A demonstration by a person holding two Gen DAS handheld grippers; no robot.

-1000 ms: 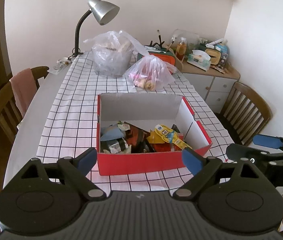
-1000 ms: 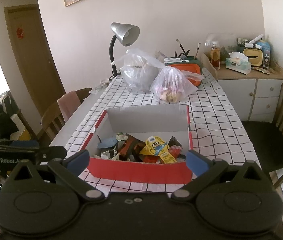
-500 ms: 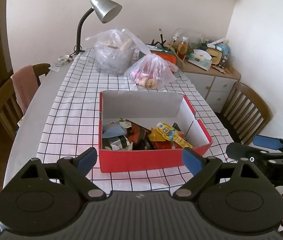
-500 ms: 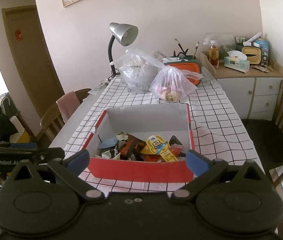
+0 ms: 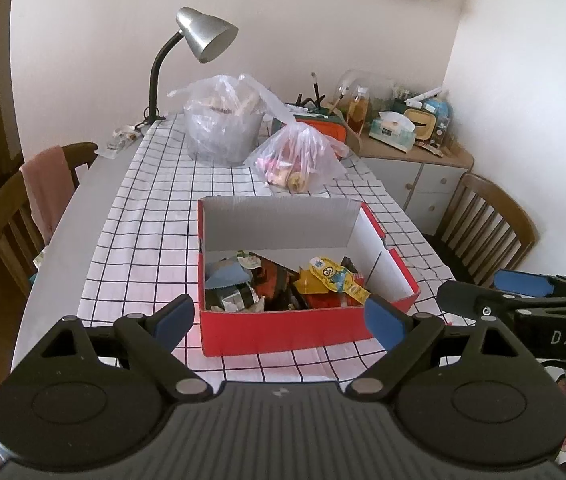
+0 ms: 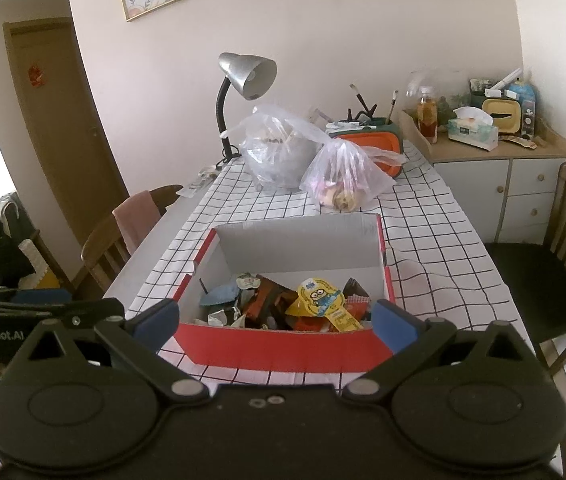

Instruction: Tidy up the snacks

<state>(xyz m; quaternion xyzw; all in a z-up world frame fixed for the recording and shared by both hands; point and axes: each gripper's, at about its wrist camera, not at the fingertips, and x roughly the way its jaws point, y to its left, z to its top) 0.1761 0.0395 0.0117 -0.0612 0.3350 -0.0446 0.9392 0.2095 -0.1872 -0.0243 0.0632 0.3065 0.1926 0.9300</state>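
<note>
Red snack box (image 5: pixel 291 326), long side toward me, ahead below my left gripper (image 5: pixel 279 316) and right gripper (image 6: pixel 277 322), both wide open, empty.

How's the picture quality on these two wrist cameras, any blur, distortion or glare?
Left wrist view: sharp, fisheye bends the wall edges, dark corners, soft daylight, a reddish glow on the cloth beside the red box. Right wrist view: equally sharp, the door frame bows, no harsh glare.
</note>
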